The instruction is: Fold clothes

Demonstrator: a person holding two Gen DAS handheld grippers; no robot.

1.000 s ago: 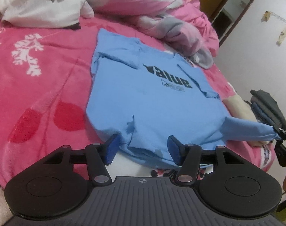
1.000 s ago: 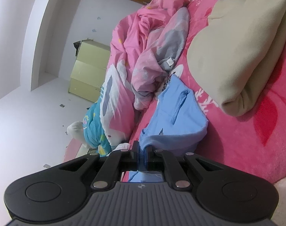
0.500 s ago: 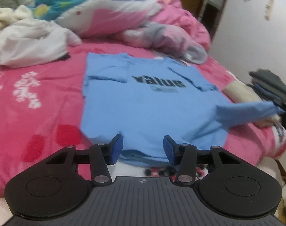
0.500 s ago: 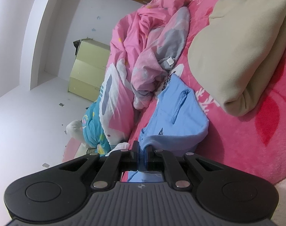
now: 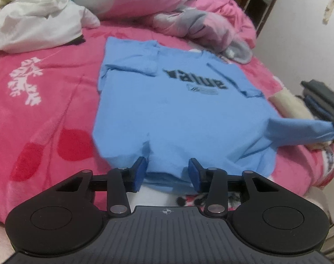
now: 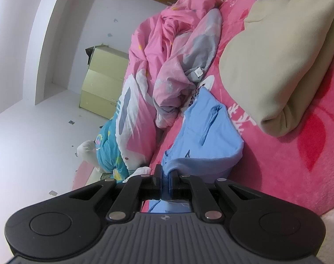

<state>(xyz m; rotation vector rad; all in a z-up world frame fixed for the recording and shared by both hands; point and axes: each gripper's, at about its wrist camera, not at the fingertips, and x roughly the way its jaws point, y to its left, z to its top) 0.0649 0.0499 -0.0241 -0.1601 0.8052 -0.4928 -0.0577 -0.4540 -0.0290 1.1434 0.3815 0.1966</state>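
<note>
Blue T-shirt laid out on the pink bed

The bed (image 5: 45, 110) carries a crumpled pink quilt (image 6: 178, 66), a beige folded garment (image 6: 277, 66) and the blue T-shirt (image 5: 178, 114), spread flat (print facing up). The right gripper (image 6: 164, 181) is pinching its hem corner, lifted off the bed; the left gripper (image 5: 167, 172) hangs spread at the near hem.

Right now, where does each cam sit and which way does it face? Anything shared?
Left wrist: on the open left tool at the bed's near edge, looking across the blue T-shirt toward the pink duvet.
Right wrist: on the right tool, rolled sideways, shut on the shirt's corner, facing the beige garment and wall.
Shared: shirt, duvet, beige garment. No hand visible.
</note>
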